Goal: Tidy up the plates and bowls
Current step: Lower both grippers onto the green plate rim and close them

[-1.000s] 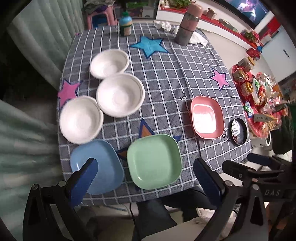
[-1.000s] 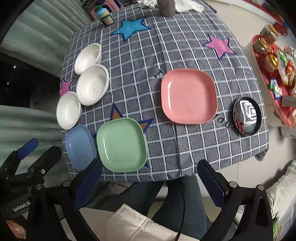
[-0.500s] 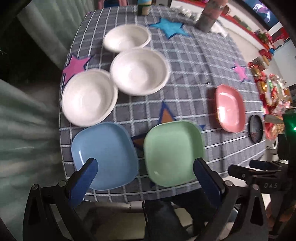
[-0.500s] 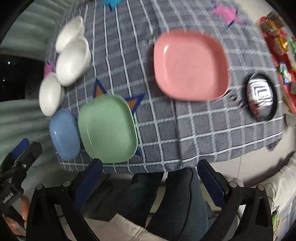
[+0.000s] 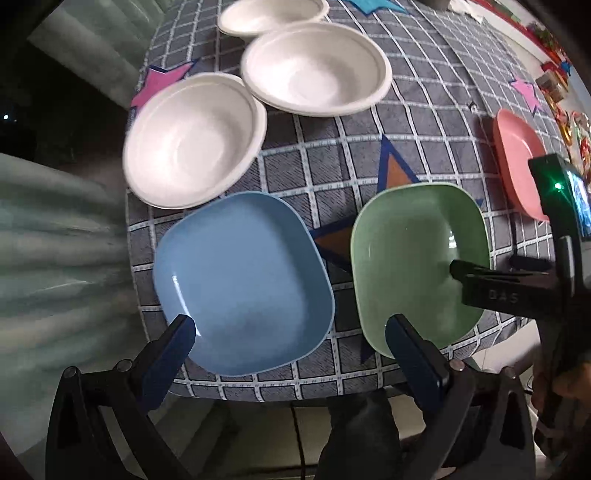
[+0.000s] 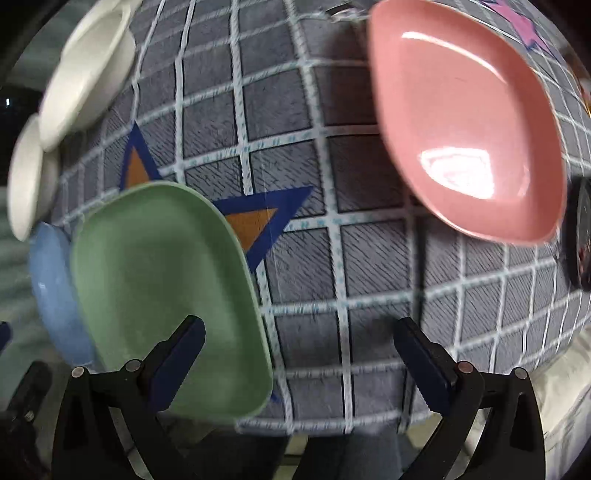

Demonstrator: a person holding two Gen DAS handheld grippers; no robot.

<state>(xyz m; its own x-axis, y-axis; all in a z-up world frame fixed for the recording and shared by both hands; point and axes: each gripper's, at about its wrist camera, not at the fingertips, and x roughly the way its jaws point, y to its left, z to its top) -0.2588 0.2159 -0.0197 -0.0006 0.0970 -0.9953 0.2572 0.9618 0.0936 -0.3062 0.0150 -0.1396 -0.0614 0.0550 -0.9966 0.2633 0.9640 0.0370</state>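
My left gripper (image 5: 291,347) is open and empty, low over the near edge of the blue plate (image 5: 240,280). The green plate (image 5: 417,258) lies to its right, the pink plate (image 5: 517,162) beyond. Three white bowls (image 5: 192,136) (image 5: 317,66) (image 5: 273,14) sit behind. My right gripper (image 6: 295,354) is open and empty, over the tablecloth between the green plate (image 6: 166,288) and the pink plate (image 6: 465,122). Its left finger (image 6: 177,362) is over the green plate's near edge. The blue plate (image 6: 51,288) and two bowls (image 6: 88,70) (image 6: 29,177) show at the left.
The table has a grey checked cloth (image 6: 369,266) with star patches. A black round dish (image 6: 581,236) sits right of the pink plate. The table's near edge lies just under both grippers. The right gripper's body (image 5: 517,291) shows over the green plate in the left wrist view.
Both grippers have moved down and forward towards the table; the plates loom much larger. The left one now sits at the blue plate, the right one beside the green plate.
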